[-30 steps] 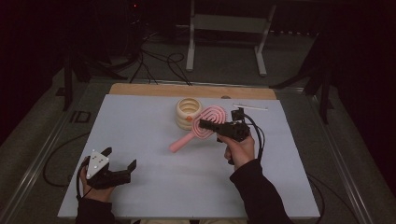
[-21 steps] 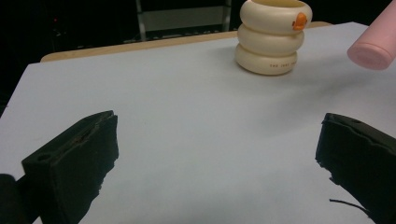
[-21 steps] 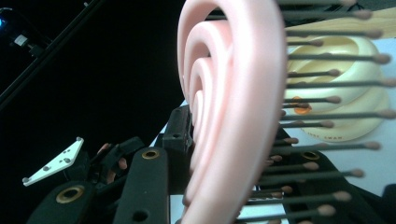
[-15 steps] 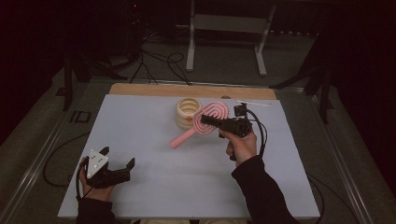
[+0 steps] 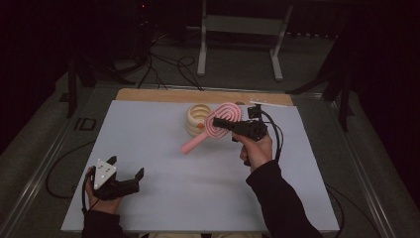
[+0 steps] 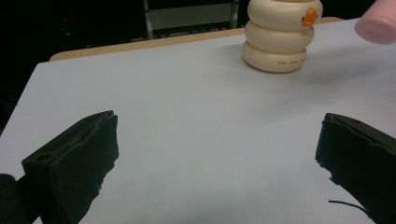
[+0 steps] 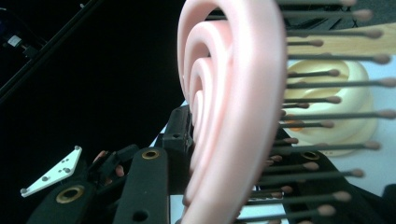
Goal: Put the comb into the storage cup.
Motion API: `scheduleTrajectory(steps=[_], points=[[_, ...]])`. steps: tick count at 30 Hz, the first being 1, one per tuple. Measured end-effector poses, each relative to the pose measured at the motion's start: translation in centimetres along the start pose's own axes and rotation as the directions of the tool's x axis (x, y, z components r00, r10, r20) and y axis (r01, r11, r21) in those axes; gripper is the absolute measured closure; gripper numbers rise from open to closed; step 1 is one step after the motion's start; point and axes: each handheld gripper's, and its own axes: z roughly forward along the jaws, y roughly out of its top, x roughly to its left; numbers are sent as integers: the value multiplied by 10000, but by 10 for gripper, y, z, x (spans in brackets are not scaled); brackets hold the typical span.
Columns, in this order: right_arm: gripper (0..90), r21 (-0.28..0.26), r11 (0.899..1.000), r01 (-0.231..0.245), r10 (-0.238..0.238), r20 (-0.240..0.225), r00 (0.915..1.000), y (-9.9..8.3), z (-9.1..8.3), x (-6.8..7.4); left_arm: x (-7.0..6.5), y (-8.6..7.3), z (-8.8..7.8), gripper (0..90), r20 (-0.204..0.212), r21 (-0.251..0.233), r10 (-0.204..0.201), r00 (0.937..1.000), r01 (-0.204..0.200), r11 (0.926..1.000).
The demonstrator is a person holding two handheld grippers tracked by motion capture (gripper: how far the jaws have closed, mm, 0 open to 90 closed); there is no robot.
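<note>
pink brush (image 6: pixel 378 25) cut off at edge, cream ring holder (image 7: pixel 348 105) half hidden behind bristles

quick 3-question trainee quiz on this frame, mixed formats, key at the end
1. True or false: the right gripper is shut on the pink plastic hairbrush with looped head.
2. The left gripper is: A) open, holding nothing B) shut on the brush C) gripping the cream ribbed ring-stack container with an orange duck mark.
3. Fill in: the brush's handle end is ____ the white table top (resting on / raised above).

Key: 1 true; 2 A; 3 raised above.
</note>
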Motion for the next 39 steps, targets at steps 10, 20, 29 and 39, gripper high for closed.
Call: scheduleTrajectory(steps=[10, 20, 29, 39], points=[[637, -94, 9999, 87, -87, 12, 10000, 10, -1, 3, -1, 0, 1, 1, 20, 38, 5, 10000, -5, 10000], [637, -82, 9998, 164, -162, 233, 9996, 22, 4, 5, -2, 0, 1, 1, 63, 29, 23, 10000, -23, 10000], [637, -44, 9995, 305, -303, 398, 9987, 31, 7, 6, -2, 0, 1, 1, 91, 20, 43, 9999, -44, 10000], [637, -4, 9997, 248, -248, 556, 9981, 35, 9, 2, -4, 0, 2, 1, 111, 24, 48, 9999, -49, 10000]])
